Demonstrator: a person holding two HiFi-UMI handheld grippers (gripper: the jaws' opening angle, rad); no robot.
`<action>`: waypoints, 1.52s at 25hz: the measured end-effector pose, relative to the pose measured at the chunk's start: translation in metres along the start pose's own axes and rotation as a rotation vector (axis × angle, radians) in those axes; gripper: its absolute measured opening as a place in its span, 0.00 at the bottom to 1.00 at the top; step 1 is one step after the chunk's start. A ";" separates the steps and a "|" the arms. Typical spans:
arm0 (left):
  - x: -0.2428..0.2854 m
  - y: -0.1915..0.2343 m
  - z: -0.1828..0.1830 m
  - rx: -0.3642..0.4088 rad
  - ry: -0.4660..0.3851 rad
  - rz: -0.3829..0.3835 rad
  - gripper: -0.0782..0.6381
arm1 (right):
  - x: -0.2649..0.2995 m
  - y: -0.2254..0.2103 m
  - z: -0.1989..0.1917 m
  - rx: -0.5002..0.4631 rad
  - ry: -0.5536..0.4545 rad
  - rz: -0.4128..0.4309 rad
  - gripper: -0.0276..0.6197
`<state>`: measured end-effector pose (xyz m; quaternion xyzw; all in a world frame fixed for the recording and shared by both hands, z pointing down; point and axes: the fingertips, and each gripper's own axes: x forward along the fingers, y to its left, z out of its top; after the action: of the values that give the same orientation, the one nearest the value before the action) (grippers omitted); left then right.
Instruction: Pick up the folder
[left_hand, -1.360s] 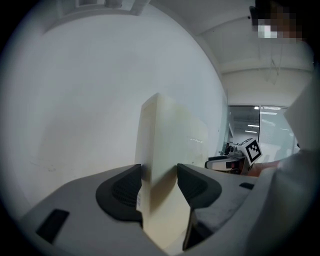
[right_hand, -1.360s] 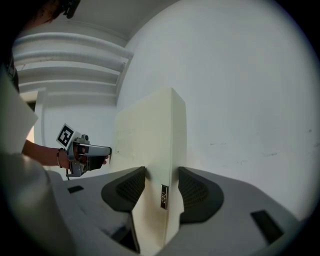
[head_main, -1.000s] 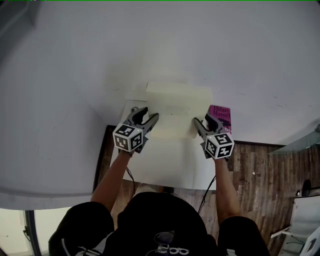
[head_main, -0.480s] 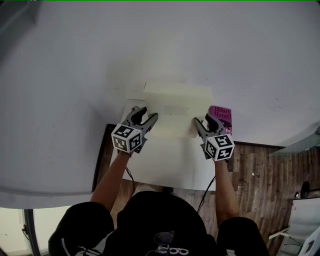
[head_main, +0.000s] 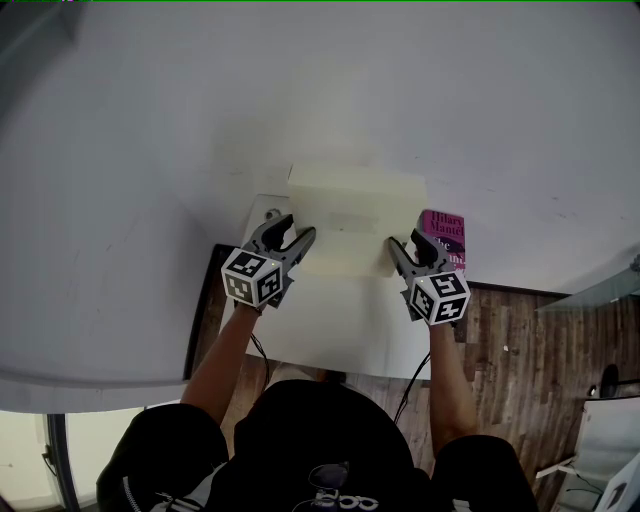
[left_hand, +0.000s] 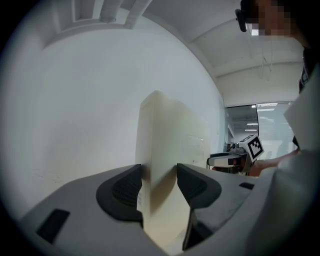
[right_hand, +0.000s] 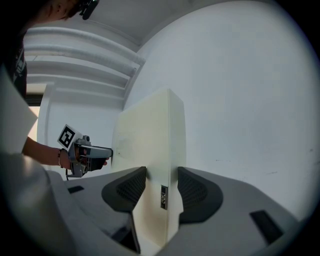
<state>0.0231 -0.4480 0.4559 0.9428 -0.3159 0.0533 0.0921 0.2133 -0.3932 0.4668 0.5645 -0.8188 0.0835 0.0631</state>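
A thick cream folder (head_main: 355, 215) stands upright above the white table (head_main: 340, 335), close to the white wall. My left gripper (head_main: 298, 236) is shut on its left edge and my right gripper (head_main: 405, 246) is shut on its right edge. In the left gripper view the folder (left_hand: 170, 145) fills the gap between the jaws, both ribbed pads press its faces, and the right gripper (left_hand: 240, 152) shows beyond it. In the right gripper view the folder (right_hand: 150, 145) is likewise pinched between the pads, with the left gripper (right_hand: 85, 152) at its far edge.
A pink book (head_main: 443, 238) lies on the table just right of my right gripper. The white wall (head_main: 300, 90) rises directly behind the folder. Wooden floor (head_main: 520, 350) lies beyond the table's right side.
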 end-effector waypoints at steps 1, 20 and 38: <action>-0.002 -0.001 -0.001 -0.001 0.001 0.000 0.44 | -0.001 0.002 -0.001 0.001 0.001 0.000 0.37; -0.020 -0.014 -0.022 -0.020 0.024 0.002 0.44 | -0.022 0.017 -0.021 0.017 0.018 0.003 0.36; -0.018 -0.016 -0.025 -0.031 0.036 0.005 0.44 | -0.023 0.015 -0.024 0.025 0.020 0.003 0.36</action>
<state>0.0175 -0.4202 0.4758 0.9395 -0.3171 0.0656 0.1121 0.2079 -0.3620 0.4848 0.5630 -0.8179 0.0996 0.0641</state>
